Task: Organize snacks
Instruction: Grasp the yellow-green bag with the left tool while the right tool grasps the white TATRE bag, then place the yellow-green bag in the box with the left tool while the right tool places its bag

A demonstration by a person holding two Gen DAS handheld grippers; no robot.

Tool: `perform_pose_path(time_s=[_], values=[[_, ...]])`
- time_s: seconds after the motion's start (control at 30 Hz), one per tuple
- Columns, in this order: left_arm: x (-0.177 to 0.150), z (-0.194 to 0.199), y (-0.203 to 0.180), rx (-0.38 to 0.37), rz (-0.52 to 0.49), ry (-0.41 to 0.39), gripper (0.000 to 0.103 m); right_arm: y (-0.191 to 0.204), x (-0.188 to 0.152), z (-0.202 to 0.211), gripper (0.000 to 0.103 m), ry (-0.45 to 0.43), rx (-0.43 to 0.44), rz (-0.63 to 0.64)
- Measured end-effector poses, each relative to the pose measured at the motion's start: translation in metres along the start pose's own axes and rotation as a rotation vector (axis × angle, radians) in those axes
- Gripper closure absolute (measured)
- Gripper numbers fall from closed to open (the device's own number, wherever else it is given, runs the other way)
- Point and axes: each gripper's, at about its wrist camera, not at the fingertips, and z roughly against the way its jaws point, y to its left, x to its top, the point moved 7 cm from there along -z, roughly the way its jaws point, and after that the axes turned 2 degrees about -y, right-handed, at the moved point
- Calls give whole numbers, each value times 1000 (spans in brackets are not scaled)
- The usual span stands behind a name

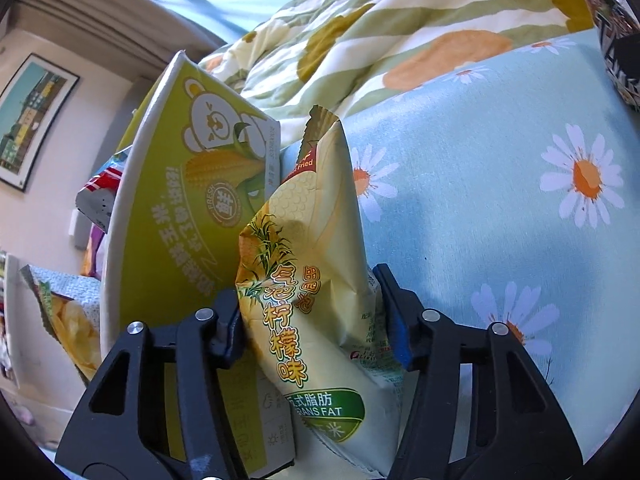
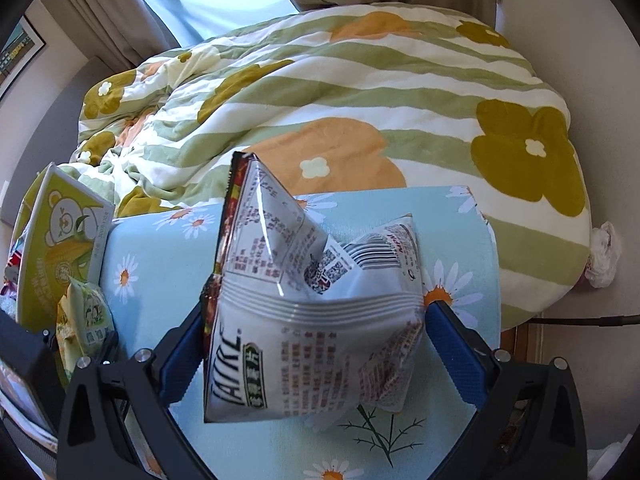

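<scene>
A yellow lemon-flavour corn snack bag (image 1: 304,264) stands upright on the daisy cloth and leans on a green carton (image 1: 180,208) printed with a bear and corn. My left gripper (image 1: 308,312) is shut on the bag's lower half, one pad against each side. In the right wrist view a crumpled silver-white snack bag (image 2: 304,344) rests on the cloth with one corner sticking up. My right gripper (image 2: 316,332) stands wide open around it; the blue pads (image 2: 456,352) sit just off its sides. The yellow bag (image 2: 86,316) and the carton (image 2: 52,248) show at the far left.
The table's blue daisy cloth (image 1: 500,208) stretches right of the yellow bag. Behind the carton lie more snack bags, one red and silver (image 1: 100,196), one chips bag (image 1: 68,320). A striped flowered duvet (image 2: 320,100) borders the far table edge (image 2: 380,196).
</scene>
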Motion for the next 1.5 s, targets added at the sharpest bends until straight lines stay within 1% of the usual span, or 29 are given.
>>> perform_pose_path(time_s=[0.1, 0.2, 0.27, 0.3, 0.33, 0.47, 0.53, 0.6, 0.7, 0.8, 0.87, 1.0, 1.1, 1.23, 1.33, 1.43, 1.5], values=[[-2, 7, 1, -31, 10, -7, 53, -1, -1, -7, 2, 14, 24, -27], [-2, 13, 2, -63, 22, -17, 53, -1, -3, -7, 8, 12, 31, -31], [-2, 18, 2, -74, 23, -26, 53, -1, -4, -4, 19, 3, 45, -36], [-3, 21, 3, -81, 25, -29, 53, -2, -5, -2, 22, 0, 50, -39], [-2, 25, 4, -89, 30, -38, 53, -2, -6, -1, 31, -3, 52, -39], [5, 41, 13, -122, 58, -75, 54, -3, -8, 5, 36, -16, 50, -43], [10, 53, 19, -145, 73, -98, 54, -2, -8, 13, 36, -31, 49, -52], [15, 65, 25, -165, 91, -124, 54, 1, -6, 26, 37, -49, 58, -58], [26, 92, 44, -196, 119, -174, 54, 14, -2, 52, 37, -85, 59, -36], [38, 117, 69, -235, 161, -225, 54, 34, 4, 82, 37, -119, 62, -2], [44, 132, 95, -253, 189, -262, 54, 51, 9, 104, 37, -150, 70, 20], [51, 160, 149, -244, 223, -330, 54, 93, 17, 142, 37, -195, 90, 62], [50, 167, 186, -243, 244, -353, 54, 130, 21, 164, 37, -217, 109, 95], [43, 158, 236, -243, 280, -359, 54, 181, 24, 181, 37, -245, 134, 134], [35, 137, 269, -251, 297, -342, 54, 219, 25, 185, 37, -258, 151, 157], [31, 111, 293, -271, 305, -319, 54, 246, 22, 185, 37, -263, 162, 167], [29, 96, 301, -288, 304, -301, 54, 260, 20, 181, 37, -263, 163, 170]])
